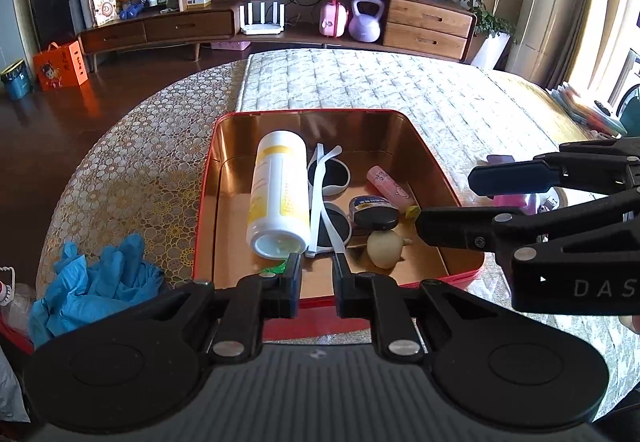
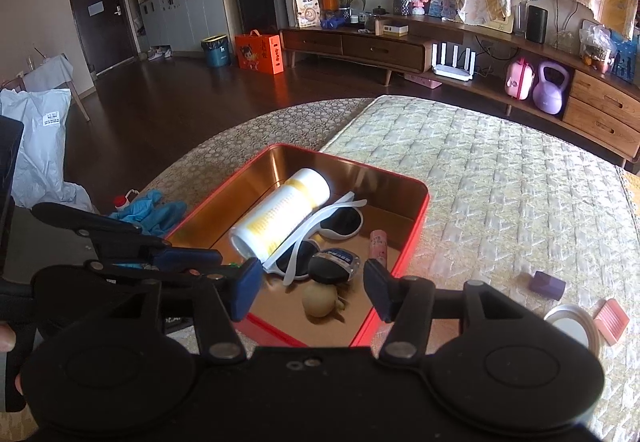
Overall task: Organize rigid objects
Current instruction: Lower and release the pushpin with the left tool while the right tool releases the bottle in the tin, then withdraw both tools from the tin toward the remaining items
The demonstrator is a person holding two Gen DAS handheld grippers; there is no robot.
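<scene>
A red tin (image 1: 206, 178) (image 2: 416, 238) with a gold inside sits on the table. In it lie a white and yellow bottle (image 1: 278, 194) (image 2: 284, 222), white sunglasses (image 1: 330, 198) (image 2: 340, 222), a pink tube (image 1: 390, 182) (image 2: 378, 244), a black tape measure (image 1: 374, 212) (image 2: 332, 266) and a beige round object (image 1: 385, 248) (image 2: 320, 300). My left gripper (image 1: 317, 262) is open and empty over the tin's near edge. My right gripper (image 2: 312, 288) is open and empty over the tin's near right corner; it also shows in the left wrist view (image 1: 444, 202).
Blue gloves (image 1: 92, 278) (image 2: 150, 212) lie left of the tin. A purple block (image 2: 547, 285), a round white lid (image 2: 573, 326) and a pink piece (image 2: 611, 321) lie on the quilted cloth (image 2: 500, 182) right of the tin. A TV cabinet (image 1: 280, 22) stands behind.
</scene>
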